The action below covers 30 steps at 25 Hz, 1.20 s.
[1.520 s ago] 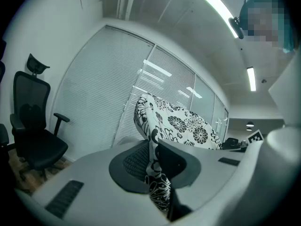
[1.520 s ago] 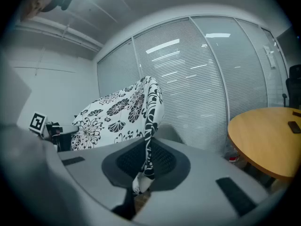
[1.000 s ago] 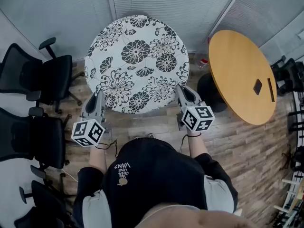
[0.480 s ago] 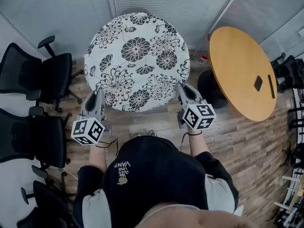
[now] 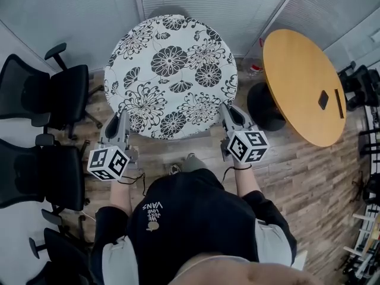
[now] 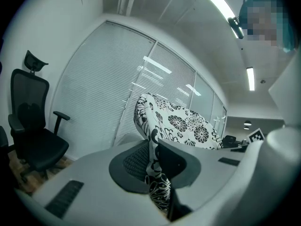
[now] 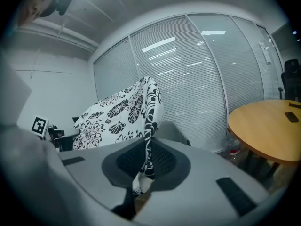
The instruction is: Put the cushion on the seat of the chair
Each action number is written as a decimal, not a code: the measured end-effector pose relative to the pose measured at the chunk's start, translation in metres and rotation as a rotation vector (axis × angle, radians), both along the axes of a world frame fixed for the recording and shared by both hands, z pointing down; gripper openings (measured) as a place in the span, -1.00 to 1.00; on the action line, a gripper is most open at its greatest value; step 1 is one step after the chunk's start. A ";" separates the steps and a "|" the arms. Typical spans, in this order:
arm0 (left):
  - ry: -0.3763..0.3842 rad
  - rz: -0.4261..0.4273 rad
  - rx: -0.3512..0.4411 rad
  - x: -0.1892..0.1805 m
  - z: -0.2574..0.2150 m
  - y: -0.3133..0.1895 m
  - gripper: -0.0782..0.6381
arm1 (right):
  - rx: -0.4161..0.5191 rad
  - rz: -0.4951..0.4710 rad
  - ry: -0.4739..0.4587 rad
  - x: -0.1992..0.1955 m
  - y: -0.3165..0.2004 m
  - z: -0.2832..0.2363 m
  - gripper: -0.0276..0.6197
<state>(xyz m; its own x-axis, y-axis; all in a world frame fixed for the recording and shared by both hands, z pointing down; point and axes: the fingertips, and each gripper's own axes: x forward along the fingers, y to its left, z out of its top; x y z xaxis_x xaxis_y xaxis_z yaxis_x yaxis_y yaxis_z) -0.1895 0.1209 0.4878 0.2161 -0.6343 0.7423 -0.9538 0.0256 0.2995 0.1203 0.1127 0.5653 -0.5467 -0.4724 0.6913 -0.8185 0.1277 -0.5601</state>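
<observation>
A big round cushion [image 5: 171, 76] in white cloth with black flowers hangs in front of me, held up off the floor by its near rim. My left gripper [image 5: 120, 127] is shut on the cushion's near left edge, and the flowered cloth [image 6: 155, 173] is pinched between its pads. My right gripper [image 5: 227, 119] is shut on the near right edge; the cloth [image 7: 149, 145] runs between its pads. The cushion hides whatever is beneath it. No chair seat under it is visible.
Black office chairs [image 5: 44, 94] stand in a row at the left, another [image 5: 41, 177] nearer me. A round wooden table [image 5: 303, 91] with a dark base stands at the right, small dark things on top. Frosted glass walls with blinds [image 7: 202, 74] close the far side. Wood floor below.
The cushion has drifted slightly up and left in the head view. Both grippers keep their hold, almost in place. A shoe now shows below the cushion's near edge.
</observation>
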 end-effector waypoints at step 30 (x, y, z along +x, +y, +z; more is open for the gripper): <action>-0.007 -0.032 0.043 -0.001 0.010 0.005 -0.65 | 0.034 -0.029 -0.004 0.001 -0.005 0.010 -0.82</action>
<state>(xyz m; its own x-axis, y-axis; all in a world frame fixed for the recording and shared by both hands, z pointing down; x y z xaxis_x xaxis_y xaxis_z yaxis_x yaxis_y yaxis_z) -0.1902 0.1260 0.4980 0.1901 -0.6722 0.7156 -0.9548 0.0432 0.2942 0.1213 0.1078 0.5754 -0.5628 -0.4798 0.6731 -0.8122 0.1700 -0.5580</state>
